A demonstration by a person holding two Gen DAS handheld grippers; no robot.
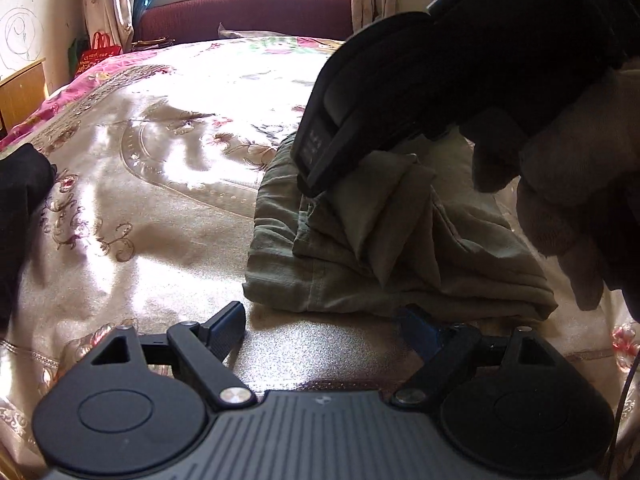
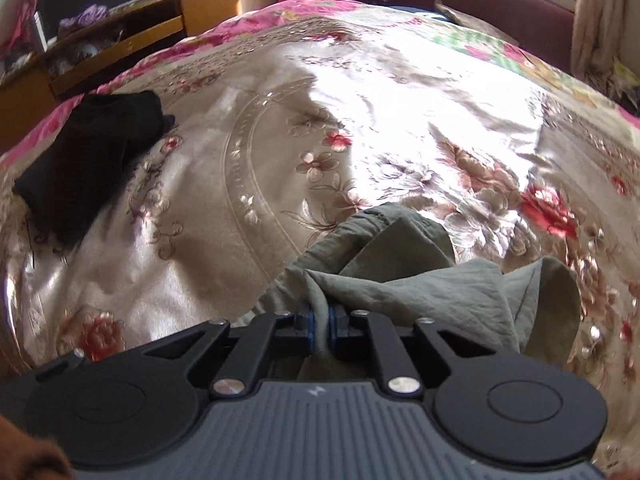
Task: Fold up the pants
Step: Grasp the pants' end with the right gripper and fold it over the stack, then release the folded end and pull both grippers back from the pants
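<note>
The olive-green pants [image 1: 360, 264] lie bunched and partly folded on the floral bedspread [image 1: 160, 208], at centre right in the left wrist view. My left gripper [image 1: 324, 324] is open, its jaws wide apart just in front of the pants' near edge, with the right finger touching the fabric. My right gripper [image 2: 320, 324] is shut on a fold of the pants [image 2: 420, 284] and lifts it above the bed. In the left wrist view the right gripper [image 1: 312, 176] comes down from the upper right onto the pants, with a gloved hand behind it.
A black garment [image 2: 84, 160] lies on the bedspread [image 2: 240, 168] to the left; it also shows in the left wrist view [image 1: 20, 208]. A wooden desk [image 2: 120, 32] stands past the bed's left side. A maroon headboard [image 1: 248, 16] and a window are at the far end.
</note>
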